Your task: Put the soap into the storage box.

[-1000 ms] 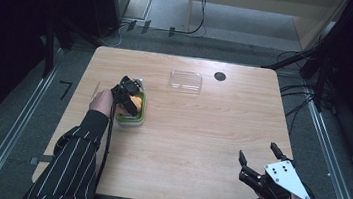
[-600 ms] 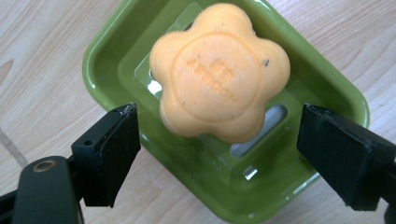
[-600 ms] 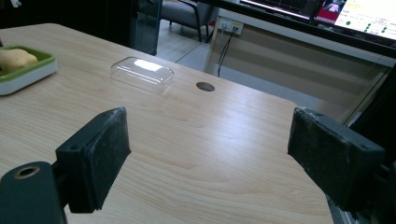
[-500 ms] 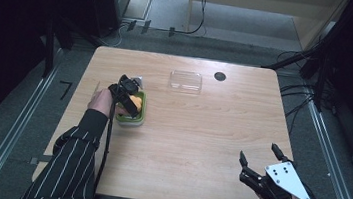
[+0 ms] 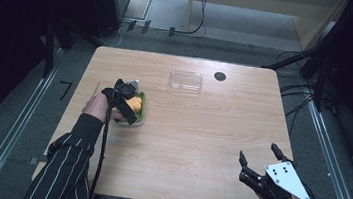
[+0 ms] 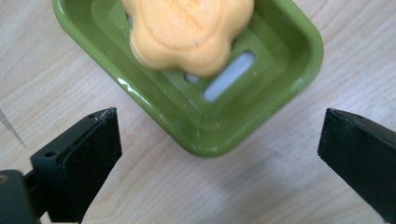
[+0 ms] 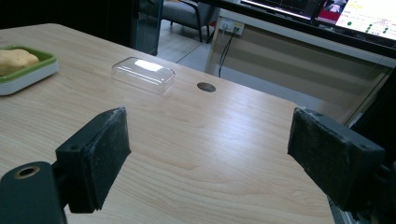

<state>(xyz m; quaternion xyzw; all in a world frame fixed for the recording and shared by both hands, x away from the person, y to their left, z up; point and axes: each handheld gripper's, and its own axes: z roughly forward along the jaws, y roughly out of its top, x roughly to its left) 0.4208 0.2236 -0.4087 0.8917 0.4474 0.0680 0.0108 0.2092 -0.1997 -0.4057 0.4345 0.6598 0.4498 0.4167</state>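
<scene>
With the orange soap (image 6: 189, 35) lying in the green dish (image 6: 280, 88) on the desk (image 5: 201, 132), the left tool (image 6: 219, 154) has just been opening, empty; the clear lid (image 5: 185, 80) remains off; the right tool (image 7: 210, 154) gapes idle.

Open bench middle, obstacles at far edge and left

Bare bench (image 5: 196, 132) spans the middle; a clear lid (image 5: 185, 80) stands near the far edge, the green dish (image 5: 139, 111) holding orange soap (image 5: 135, 104) at left.

We see the table (image 5: 201, 132) evenly lit amid dark surroundings; glare marks the lid (image 7: 143, 73), and the soap (image 6: 189, 35) looks blurred.
</scene>
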